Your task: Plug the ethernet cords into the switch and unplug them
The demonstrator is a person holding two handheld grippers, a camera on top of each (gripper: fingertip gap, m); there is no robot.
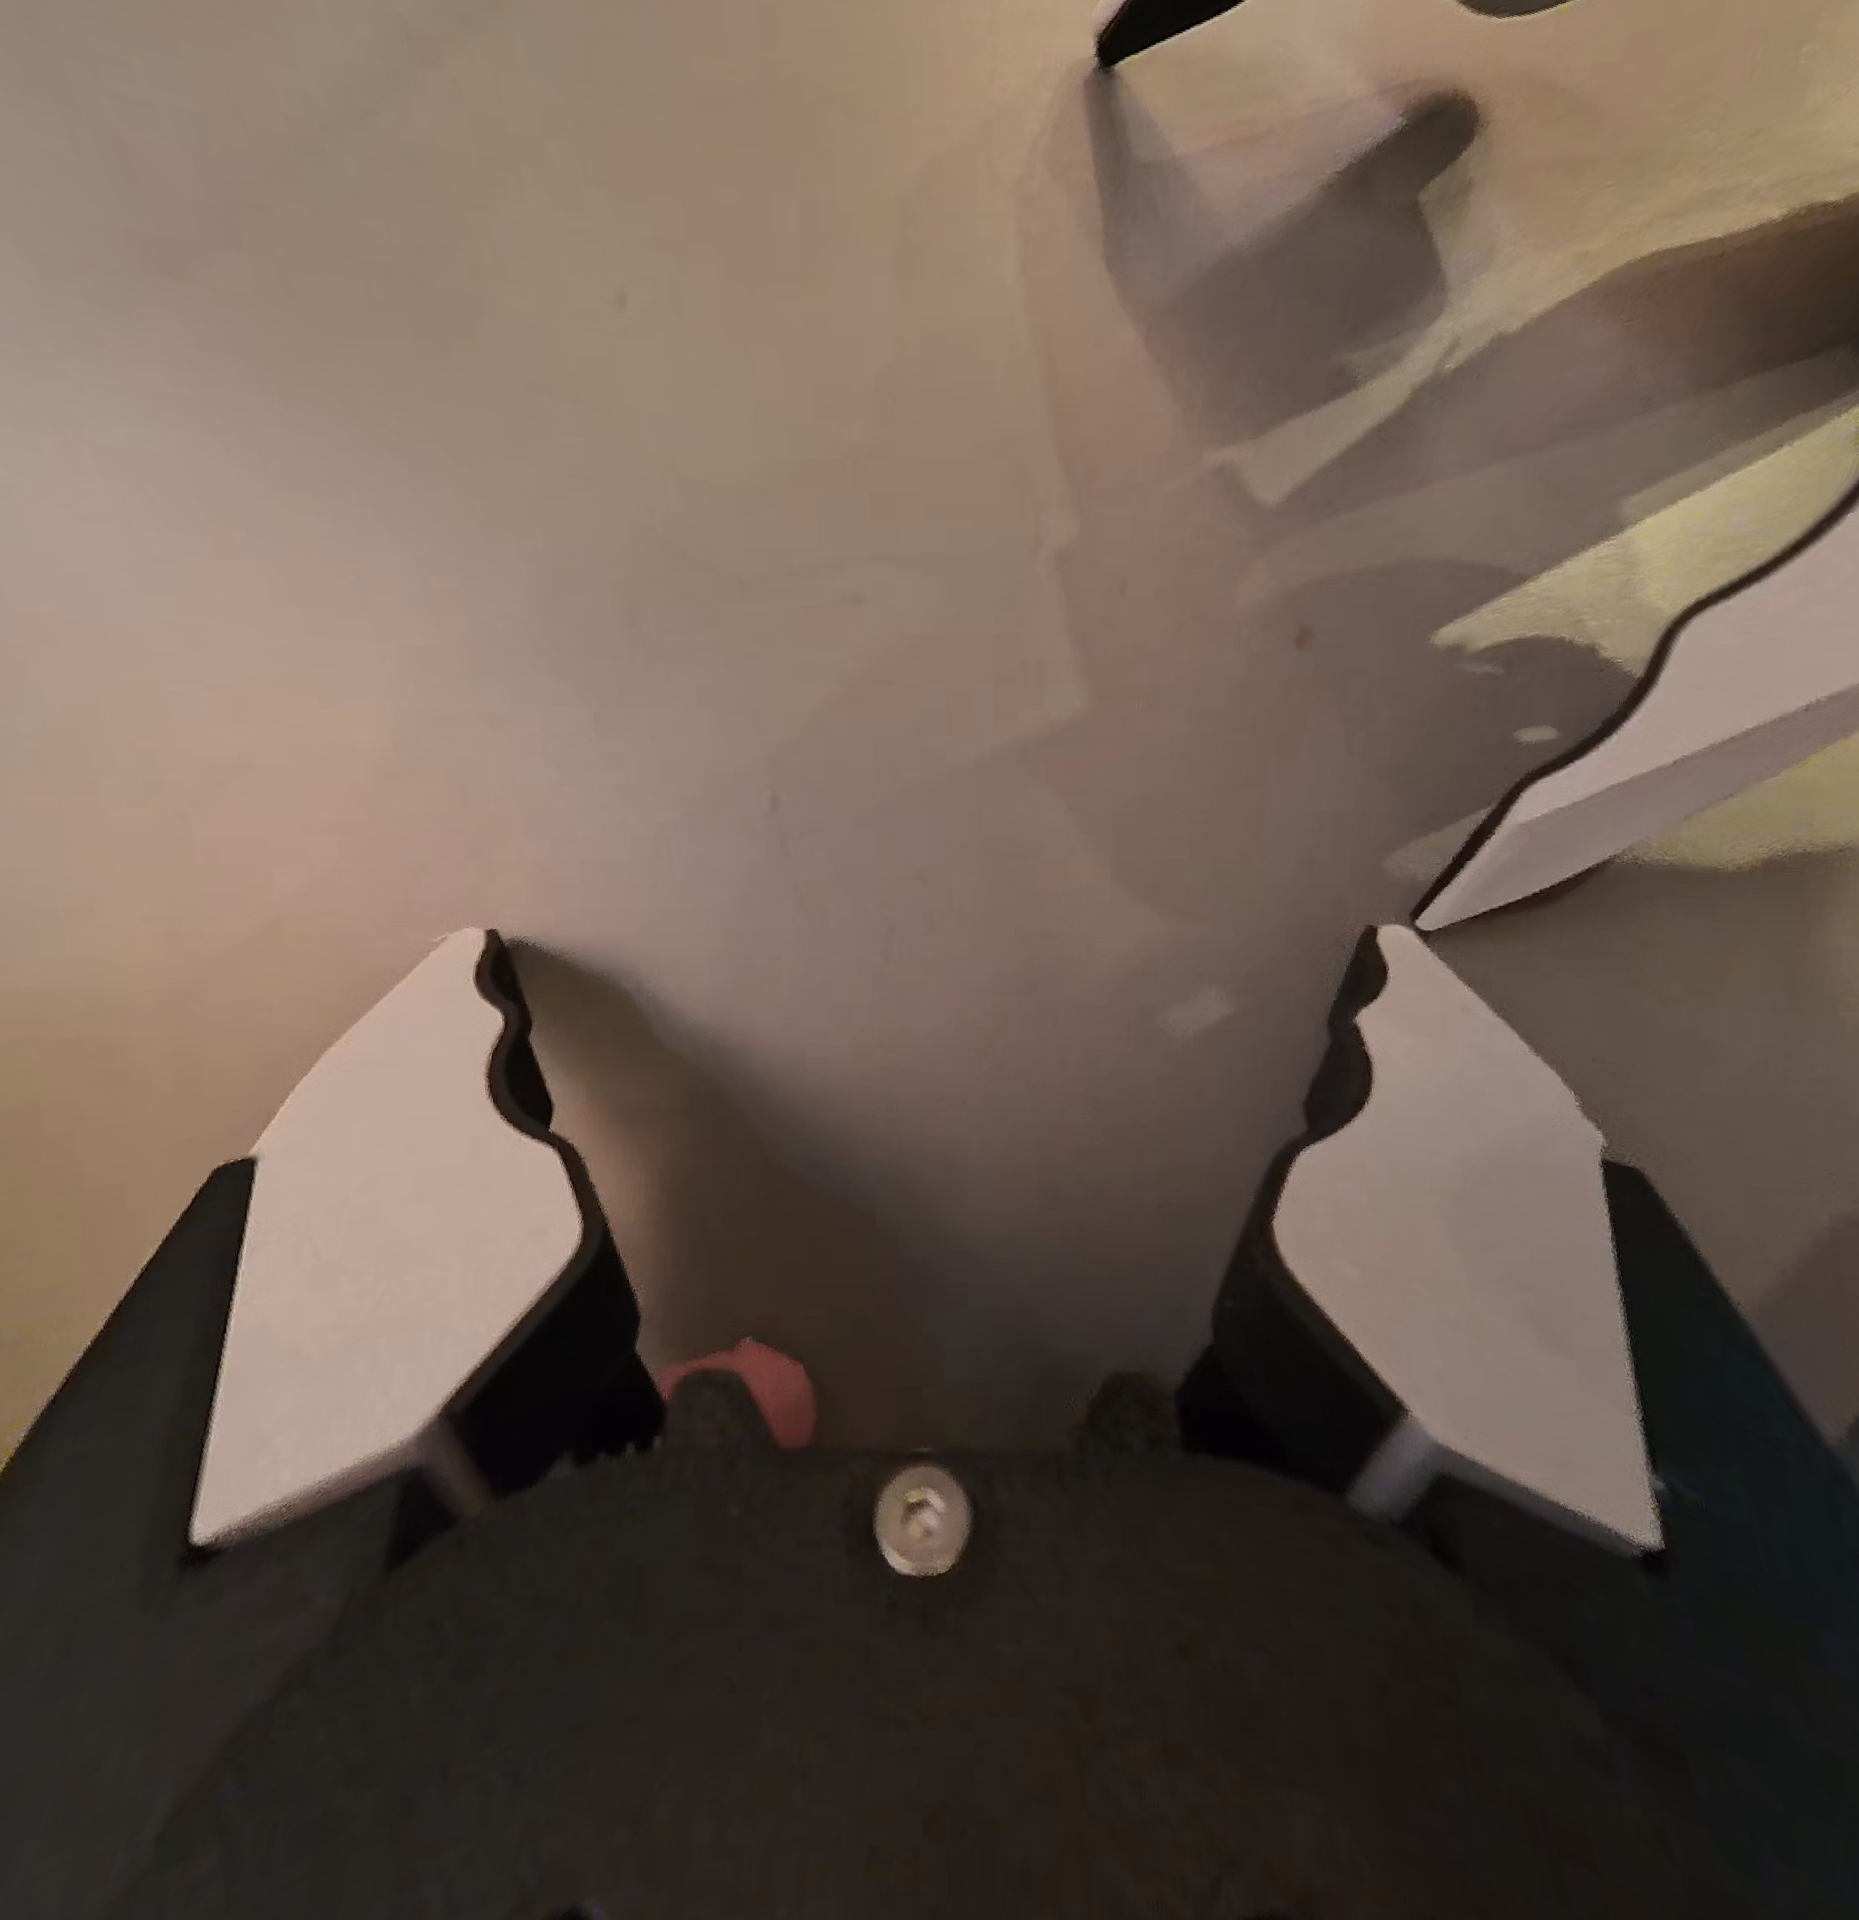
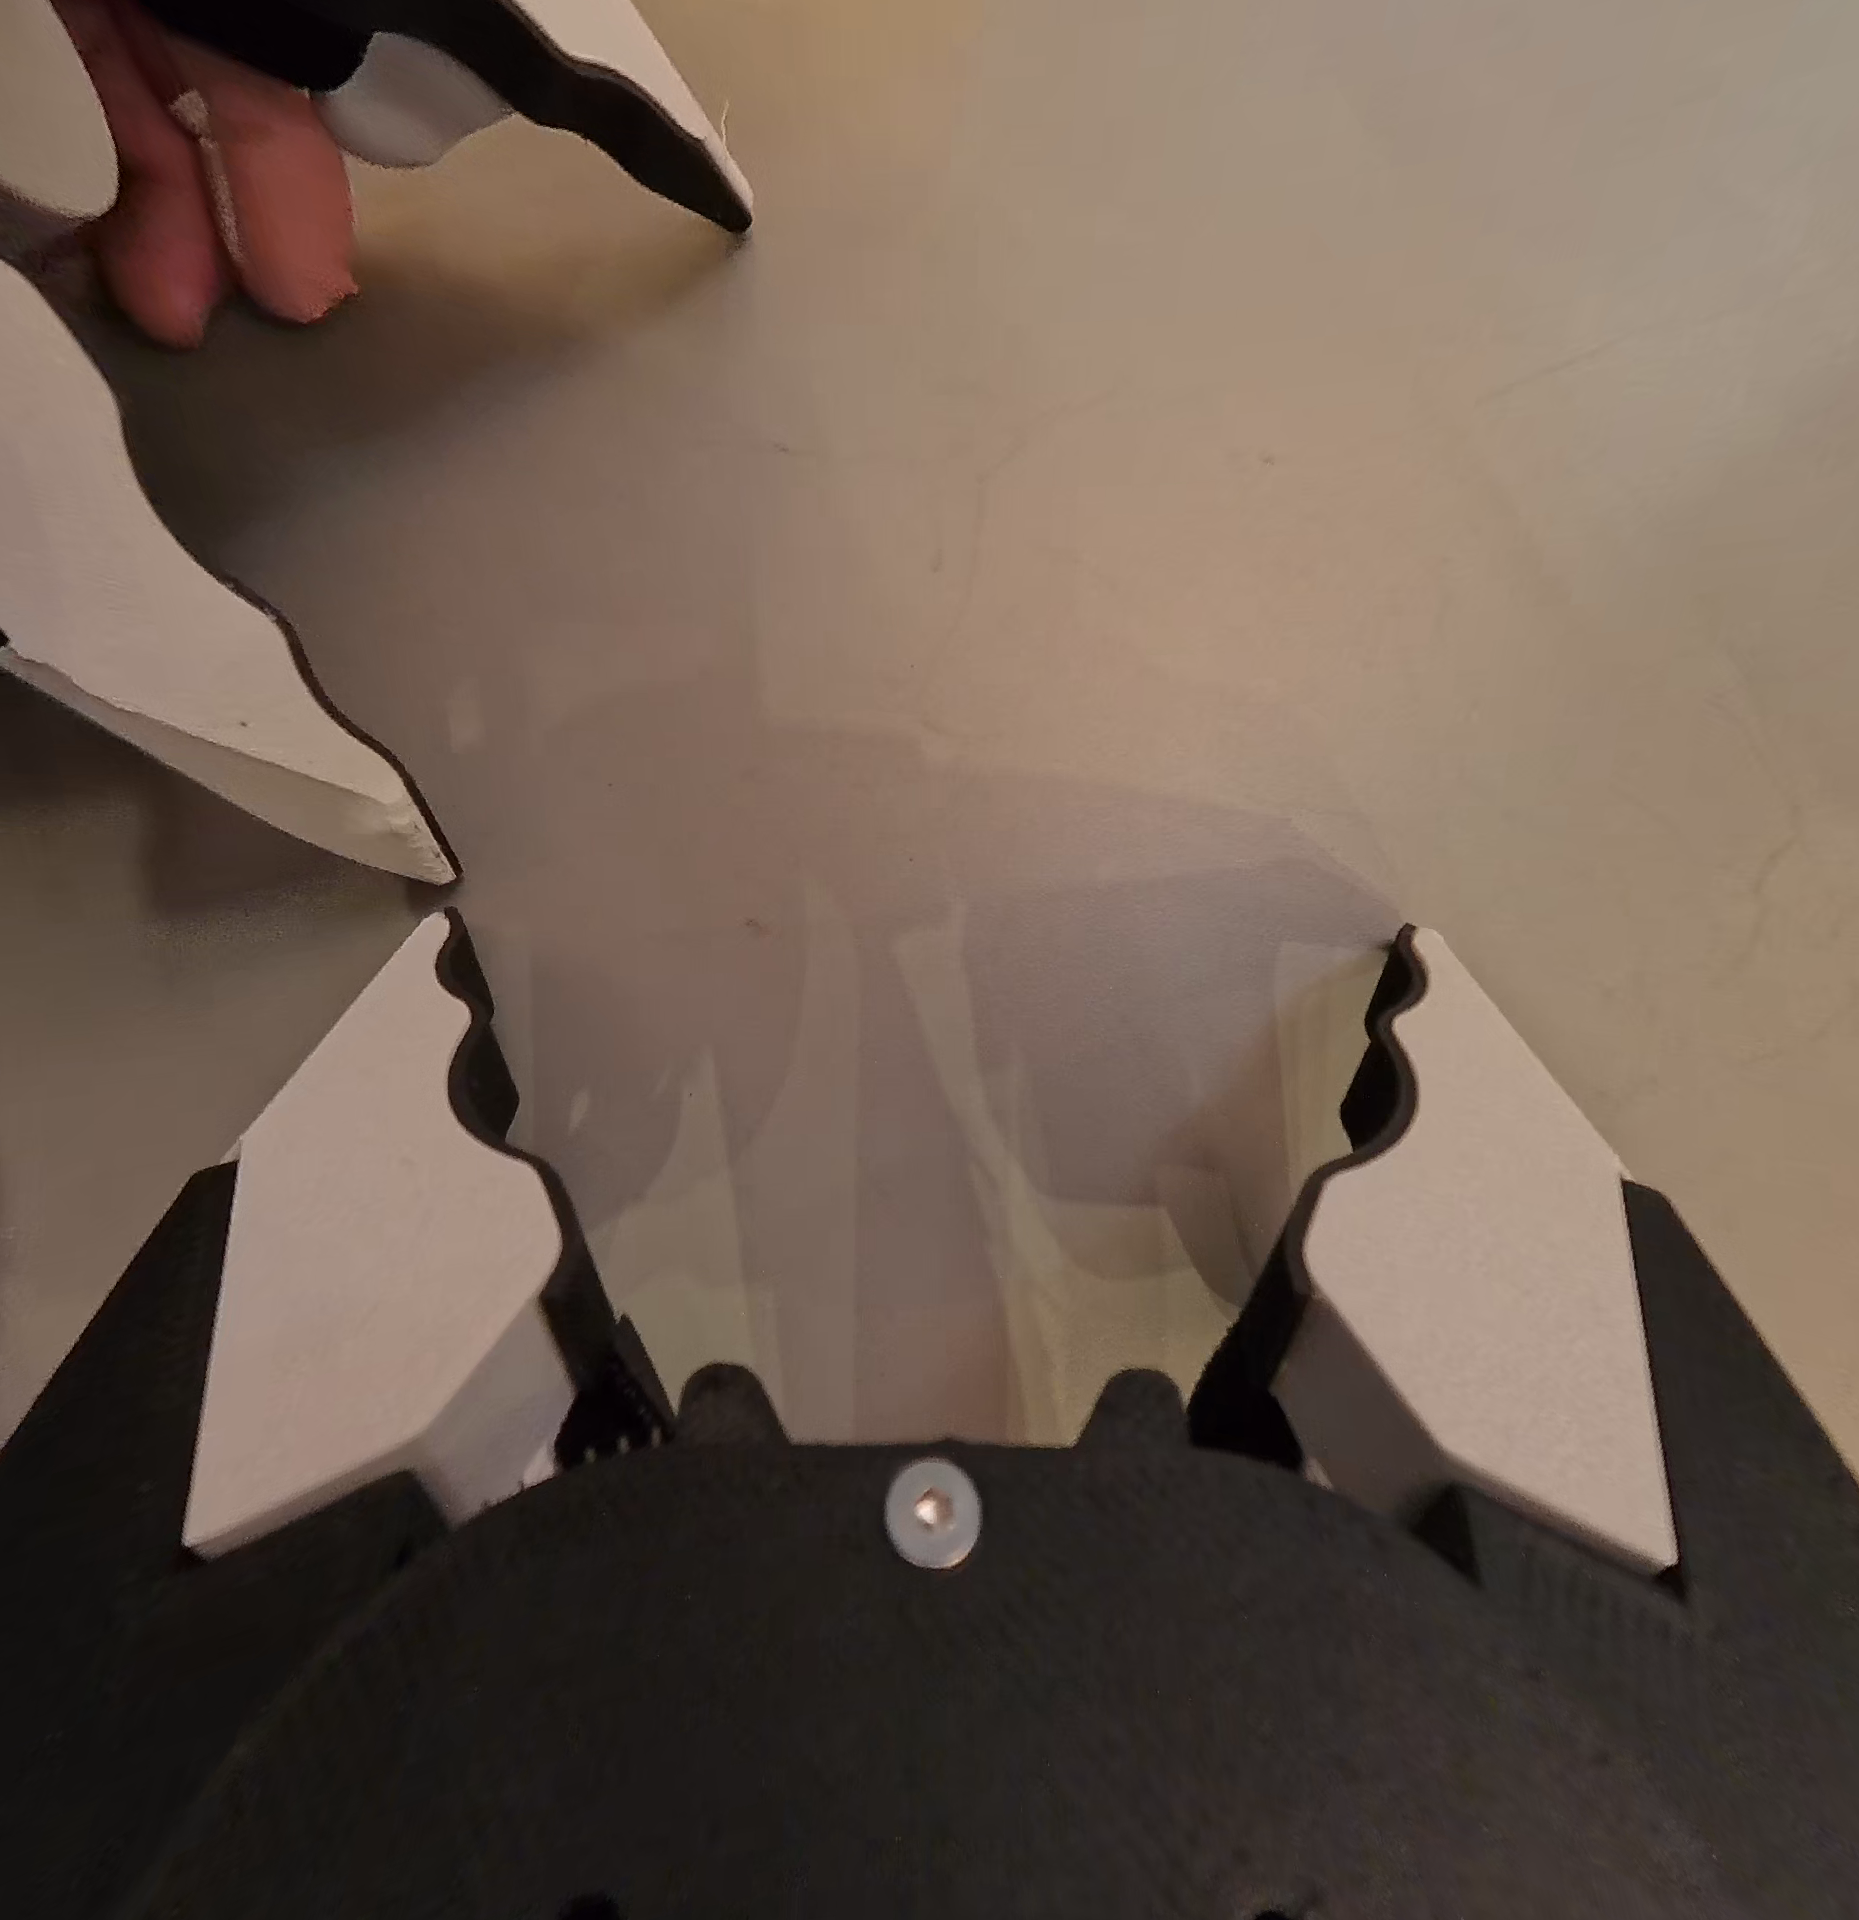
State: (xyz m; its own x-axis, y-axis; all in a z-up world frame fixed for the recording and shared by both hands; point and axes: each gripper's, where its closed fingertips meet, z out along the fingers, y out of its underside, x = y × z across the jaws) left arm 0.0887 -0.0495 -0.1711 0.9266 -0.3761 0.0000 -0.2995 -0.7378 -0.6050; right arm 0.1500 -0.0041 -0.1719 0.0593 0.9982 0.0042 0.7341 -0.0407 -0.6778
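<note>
No switch and no ethernet cord shows in either view. Both grippers point down, close to a plain beige tabletop (image 1: pixel 489 468). My left gripper (image 1: pixel 935 935) is open wide and empty. My right gripper (image 2: pixel 927 923) is open wide and empty too. The two grippers stand close together. A white finger (image 1: pixel 1652 800) of the right gripper shows at the right edge of the left wrist view. The left gripper (image 2: pixel 592 549) shows open at the upper left of the right wrist view, with its near fingertip almost touching my right gripper's left fingertip.
A person's hand (image 2: pixel 208 239) holds the left gripper at the top left of the right wrist view. The tabletop (image 2: pixel 1320 416) is bare and beige, with soft shadows of the grippers on it.
</note>
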